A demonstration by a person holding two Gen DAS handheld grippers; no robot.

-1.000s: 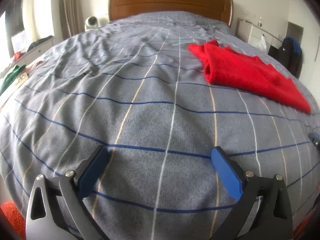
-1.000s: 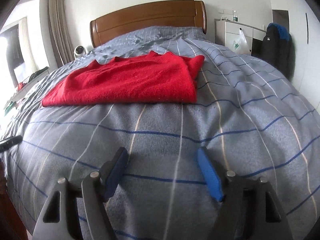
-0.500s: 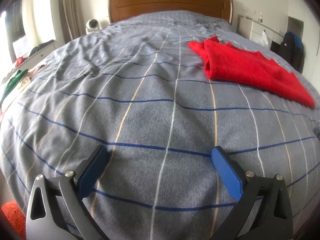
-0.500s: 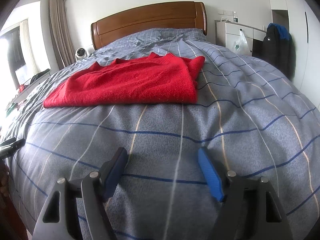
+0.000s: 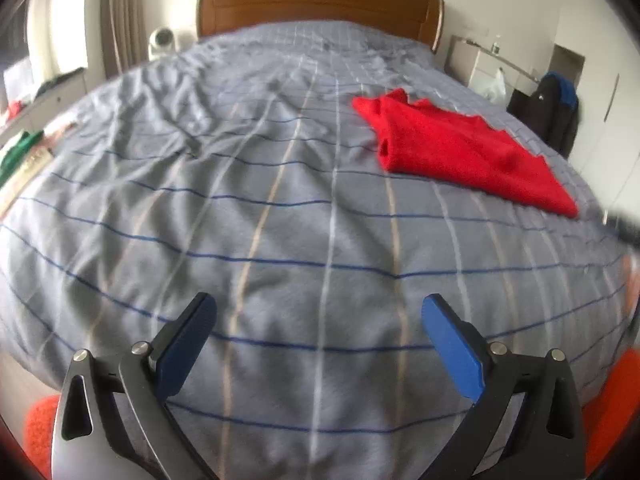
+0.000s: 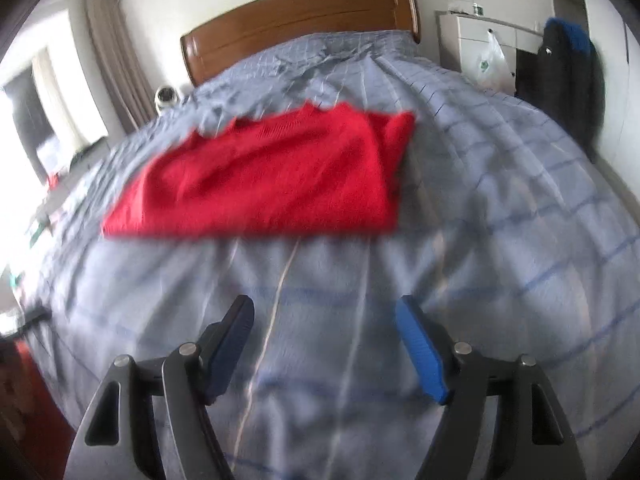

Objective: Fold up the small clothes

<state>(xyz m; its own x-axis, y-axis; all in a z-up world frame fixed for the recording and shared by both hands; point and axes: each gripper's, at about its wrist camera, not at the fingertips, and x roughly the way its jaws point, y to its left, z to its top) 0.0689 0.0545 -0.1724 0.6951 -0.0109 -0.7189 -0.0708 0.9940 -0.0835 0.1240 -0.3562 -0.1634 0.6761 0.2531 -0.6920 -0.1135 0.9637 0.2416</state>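
Both views have shifted and blurred; left gripper and right gripper stay spread, red sweater untouched

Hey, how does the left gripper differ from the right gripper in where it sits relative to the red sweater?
The left gripper has the red sweater far off toward its right; the right gripper faces the red sweater nearly head on. The left gripper's view is fairly sharp, the right gripper's blurred. Both are open, empty, above the grey checked bedspread.
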